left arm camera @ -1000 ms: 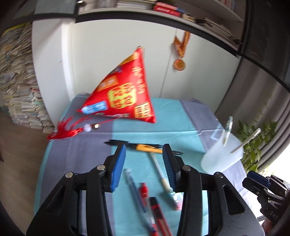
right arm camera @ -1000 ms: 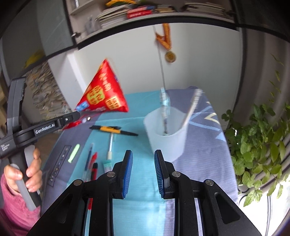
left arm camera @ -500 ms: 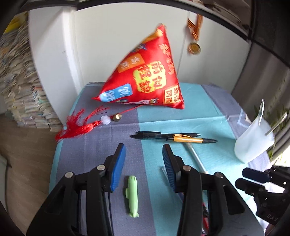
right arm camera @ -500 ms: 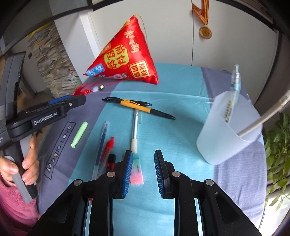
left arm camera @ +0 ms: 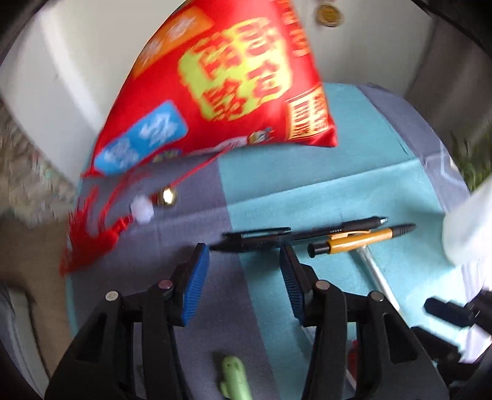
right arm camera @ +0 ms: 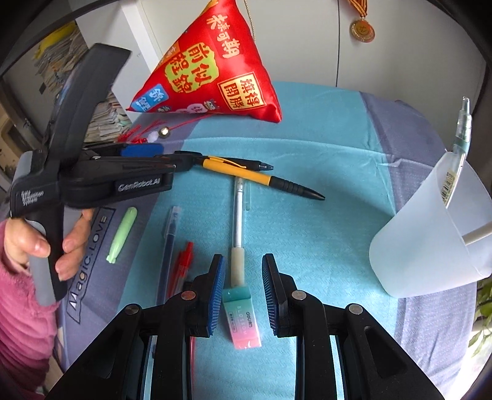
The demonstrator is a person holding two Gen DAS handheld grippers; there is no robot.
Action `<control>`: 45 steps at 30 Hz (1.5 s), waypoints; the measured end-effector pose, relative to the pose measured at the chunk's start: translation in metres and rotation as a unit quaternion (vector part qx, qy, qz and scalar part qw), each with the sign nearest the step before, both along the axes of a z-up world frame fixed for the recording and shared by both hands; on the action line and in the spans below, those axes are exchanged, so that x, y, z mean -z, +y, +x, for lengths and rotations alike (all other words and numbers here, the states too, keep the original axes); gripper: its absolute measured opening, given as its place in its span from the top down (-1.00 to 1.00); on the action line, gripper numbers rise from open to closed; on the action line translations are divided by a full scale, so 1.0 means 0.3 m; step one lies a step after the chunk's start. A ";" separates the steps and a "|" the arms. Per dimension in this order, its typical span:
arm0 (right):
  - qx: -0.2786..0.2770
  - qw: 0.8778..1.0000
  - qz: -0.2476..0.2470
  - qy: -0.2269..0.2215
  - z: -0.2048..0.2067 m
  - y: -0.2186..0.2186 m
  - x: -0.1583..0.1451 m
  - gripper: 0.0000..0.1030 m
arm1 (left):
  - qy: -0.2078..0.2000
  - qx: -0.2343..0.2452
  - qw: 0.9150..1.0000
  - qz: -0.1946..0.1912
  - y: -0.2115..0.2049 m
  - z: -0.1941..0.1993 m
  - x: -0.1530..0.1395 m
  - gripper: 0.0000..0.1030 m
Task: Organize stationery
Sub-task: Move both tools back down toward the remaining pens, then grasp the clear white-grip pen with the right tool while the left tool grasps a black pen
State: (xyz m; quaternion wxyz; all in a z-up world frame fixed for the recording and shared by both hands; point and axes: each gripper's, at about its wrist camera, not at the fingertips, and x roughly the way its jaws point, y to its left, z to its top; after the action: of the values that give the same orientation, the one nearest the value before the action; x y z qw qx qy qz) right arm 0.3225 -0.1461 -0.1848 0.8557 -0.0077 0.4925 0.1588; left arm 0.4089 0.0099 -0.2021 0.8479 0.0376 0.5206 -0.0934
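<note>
My left gripper (left arm camera: 243,274) is open and empty, just short of a black pen (left arm camera: 276,238) that lies beside a yellow pen (left arm camera: 359,240). My right gripper (right arm camera: 241,287) is open, its fingers either side of a pink-and-teal eraser (right arm camera: 241,317) and the end of a clear pen (right arm camera: 237,221). The yellow pen (right arm camera: 246,174), black pen (right arm camera: 246,164), a blue pen (right arm camera: 167,246), a red pen (right arm camera: 181,264) and a green cap-like piece (right arm camera: 121,234) lie on the cloth. A frosted cup (right arm camera: 430,243) at right holds two pens. The left gripper (right arm camera: 92,181) also shows there.
A red triangular cushion (right arm camera: 209,70) with a tassel (left arm camera: 92,234) stands at the back of the blue-grey tablecloth (right arm camera: 323,230). A medal (right arm camera: 362,30) hangs on the white wall behind. Plants sit past the table's right edge.
The left gripper has moved forward and left towards the black pen and cushion. The right gripper has come lower and nearer, over the eraser. Both stay open.
</note>
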 end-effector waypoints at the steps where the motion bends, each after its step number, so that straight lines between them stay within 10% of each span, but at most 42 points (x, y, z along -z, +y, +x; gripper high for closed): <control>1: 0.001 1.000 -0.002 -0.001 0.001 0.003 0.004 0.53 | 0.010 -0.013 1.000 -0.021 0.007 0.002 -0.001 0.11; 20: -0.022 0.997 -0.071 -0.026 -0.002 0.085 0.045 0.56 | 0.085 -0.205 0.968 -0.119 0.087 0.122 -0.012 0.13; 27: -0.033 0.997 -0.069 0.001 -0.063 0.045 0.030 0.79 | 0.075 -0.195 0.976 -0.057 -0.001 0.169 -0.005 0.57; 45: 0.029 0.999 -0.017 0.006 -0.199 -0.174 -0.069 0.79 | 0.026 -0.072 0.987 -0.143 0.086 -0.230 -0.246 0.74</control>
State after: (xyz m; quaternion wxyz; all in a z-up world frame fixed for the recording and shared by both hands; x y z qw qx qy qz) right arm 0.2628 -0.1984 -0.1641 0.8569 -0.0066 0.4999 0.1256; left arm 0.3398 0.0357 -0.1285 0.8349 -0.1243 0.5254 -0.1068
